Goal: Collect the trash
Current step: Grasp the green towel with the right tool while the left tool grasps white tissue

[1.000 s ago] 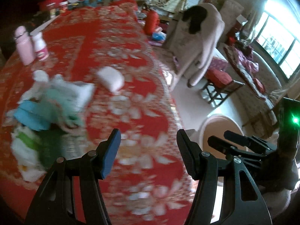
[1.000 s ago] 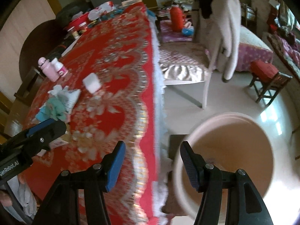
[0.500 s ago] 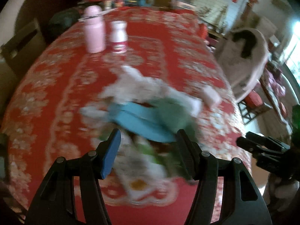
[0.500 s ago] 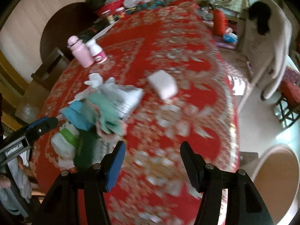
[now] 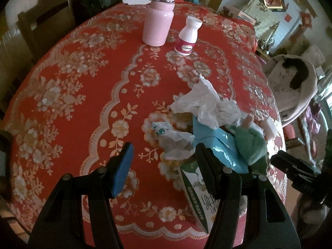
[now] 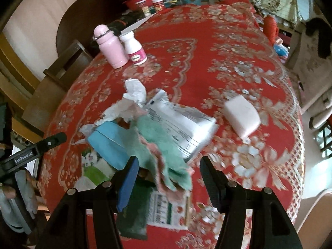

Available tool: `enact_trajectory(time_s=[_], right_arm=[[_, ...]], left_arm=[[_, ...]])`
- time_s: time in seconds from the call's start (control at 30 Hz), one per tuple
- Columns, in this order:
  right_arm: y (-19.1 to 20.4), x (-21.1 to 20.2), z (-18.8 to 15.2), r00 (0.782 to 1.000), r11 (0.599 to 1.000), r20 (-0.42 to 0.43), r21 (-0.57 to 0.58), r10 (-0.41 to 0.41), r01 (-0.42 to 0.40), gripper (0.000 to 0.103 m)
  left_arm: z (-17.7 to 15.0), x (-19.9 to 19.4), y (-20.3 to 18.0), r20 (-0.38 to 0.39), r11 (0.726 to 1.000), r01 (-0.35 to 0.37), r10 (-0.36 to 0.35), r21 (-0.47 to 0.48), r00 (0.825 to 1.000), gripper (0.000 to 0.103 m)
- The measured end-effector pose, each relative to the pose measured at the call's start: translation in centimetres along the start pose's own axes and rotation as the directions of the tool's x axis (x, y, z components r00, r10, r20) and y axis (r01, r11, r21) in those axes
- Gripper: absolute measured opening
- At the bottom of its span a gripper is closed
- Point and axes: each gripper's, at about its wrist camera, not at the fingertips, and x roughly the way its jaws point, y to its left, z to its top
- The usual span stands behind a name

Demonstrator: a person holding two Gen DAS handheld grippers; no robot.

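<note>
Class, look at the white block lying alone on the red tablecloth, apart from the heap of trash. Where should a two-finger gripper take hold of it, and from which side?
Probably from above, across its two long flat sides. The white block lies flat on the tablecloth, apart from the trash heap, with bare cloth all round, so fingers could drop beside it. The right gripper, open, looks nearer.

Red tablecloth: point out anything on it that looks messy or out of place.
A loose trash pile sits near the tablecloth's front edge: crumpled tissue, a blue wrapper, a green rag and printed packets, heaped and overlapping. A white packet lies apart. The pink bottle and white bottle stand upright.
</note>
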Motion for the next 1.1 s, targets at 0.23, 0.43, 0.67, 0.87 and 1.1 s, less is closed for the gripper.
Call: enact_trajectory(time_s=[0.23, 0.43, 0.67, 0.87, 1.1], right_arm=[[0.9, 1.9, 0.8, 1.0, 1.0, -0.025, 0.004, 0.011, -0.011, 0.059], [1.0, 2.9, 0.9, 0.999, 1.0, -0.038, 0.022, 0.012, -0.012, 0.059], [1.1, 3.7, 1.4, 0.998, 0.998, -0.048, 0.055, 0.044, -0.041, 0.059], [1.3, 4.2, 1.4, 0.995, 0.994, -0.046, 0.074, 0.085, -0.082, 0.044], [2.0, 1.9, 1.5, 0.992, 0.991, 0.002, 0.048, 0.126, -0.125, 0.036]], left_arm=[[0.9, 2.5, 0.6, -0.047, 0.998, 0.049, -0.051, -0.04, 0.998, 0.061], [1.7, 4.3, 1.4, -0.059, 0.993, 0.088, -0.092, -0.08, 0.994, 0.06], [1.9, 5.5, 1.6, -0.089, 0.984, 0.155, -0.163, -0.09, 0.983, 0.044], [2.0, 5.9, 2.4, -0.098, 0.978, 0.172, -0.184, -0.116, 0.978, 0.013], [2.3, 2.9, 2.9, -0.038, 0.979, 0.179, -0.183, -0.095, 0.982, 0.009]])
